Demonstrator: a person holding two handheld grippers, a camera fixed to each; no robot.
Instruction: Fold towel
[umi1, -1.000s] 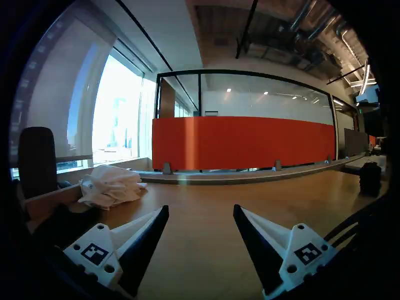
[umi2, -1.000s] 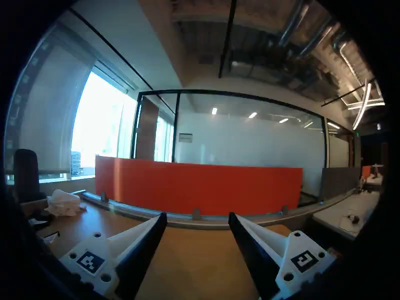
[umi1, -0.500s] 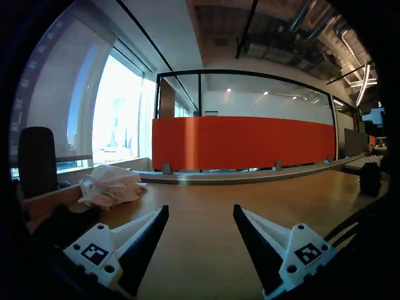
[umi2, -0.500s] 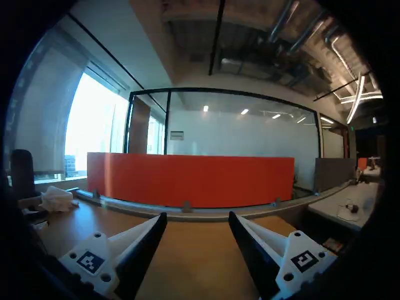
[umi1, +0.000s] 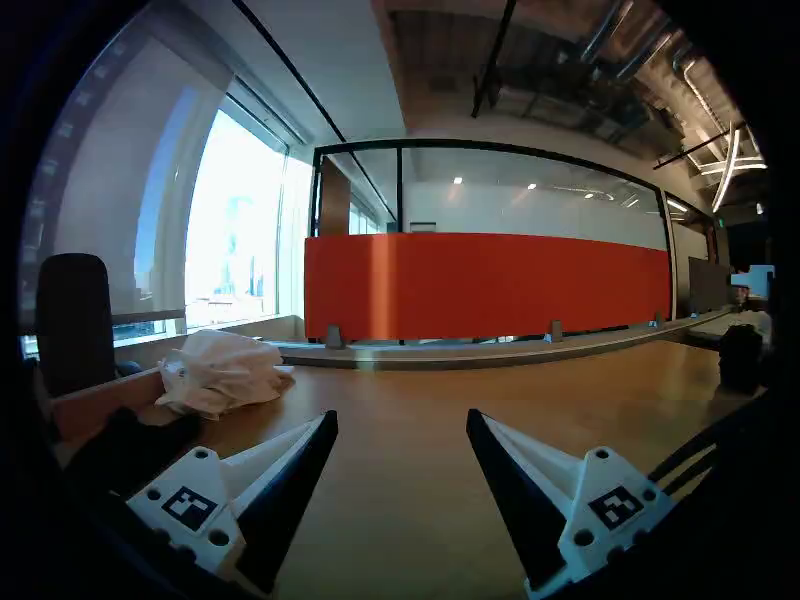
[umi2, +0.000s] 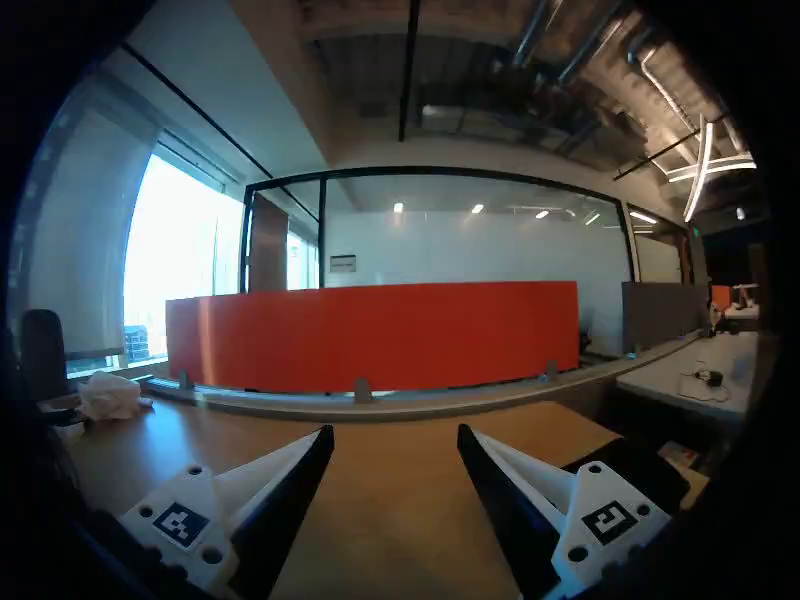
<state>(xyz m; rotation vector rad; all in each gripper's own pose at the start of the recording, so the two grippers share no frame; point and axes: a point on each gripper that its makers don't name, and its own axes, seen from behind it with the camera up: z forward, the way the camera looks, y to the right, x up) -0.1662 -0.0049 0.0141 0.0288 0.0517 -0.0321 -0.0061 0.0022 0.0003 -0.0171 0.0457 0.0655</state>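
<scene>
A crumpled white towel (umi1: 218, 371) lies in a heap at the far left of the wooden table (umi1: 420, 400), ahead and to the left of my left gripper (umi1: 400, 440). That gripper hangs low over the table, open, with nothing between its white fingers. In the right gripper view the same towel (umi2: 108, 396) looks small and far off at the left edge. My right gripper (umi2: 395, 455) is open too, empty, above the table (umi2: 400, 500).
An orange divider panel (umi1: 480, 285) runs along the table's far edge. A dark chair back (umi1: 72, 320) stands at the left beside the towel. A black object (umi1: 740, 355) sits at the table's right end. A second desk (umi2: 700, 370) stands to the right.
The right gripper's view has swung right and dipped, so the towel slid further left and the table's right end came into sight. The left gripper has held still.
</scene>
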